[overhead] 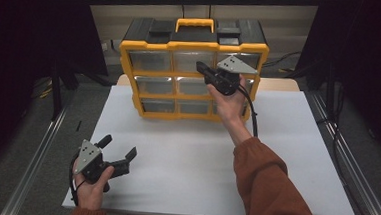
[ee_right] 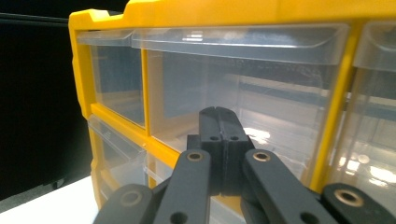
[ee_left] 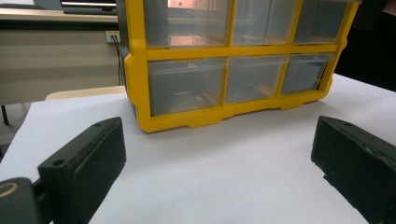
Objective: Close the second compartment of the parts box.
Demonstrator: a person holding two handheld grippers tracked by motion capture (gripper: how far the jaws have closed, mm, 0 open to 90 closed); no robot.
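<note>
A yellow organizer cabinet (overhead: 173, 75) with a black top, a yellow handle and three rows of clear drawers stands at the back of the white table (overhead: 185, 162). My right gripper (overhead: 200, 66) is raised in front of its top row. Its jaws are shut with nothing between them. In the right gripper view the shut tips (ee_right: 218, 113) sit just before the middle top drawer (ee_right: 261, 93); I cannot tell whether they touch it. My left gripper (overhead: 120, 147) rests low near the table's front left, jaws wide open and empty. The left gripper (ee_left: 219, 158) faces the cabinet (ee_left: 137, 79) across bare table.
Metal rails (overhead: 35, 163) run along both sides of the table. Dark curtains hang at left and right. A tan desk edge (ee_left: 84, 92) and a wall with cables lie behind the cabinet. The right gripper's cable (overhead: 253, 116) hangs beside the forearm.
</note>
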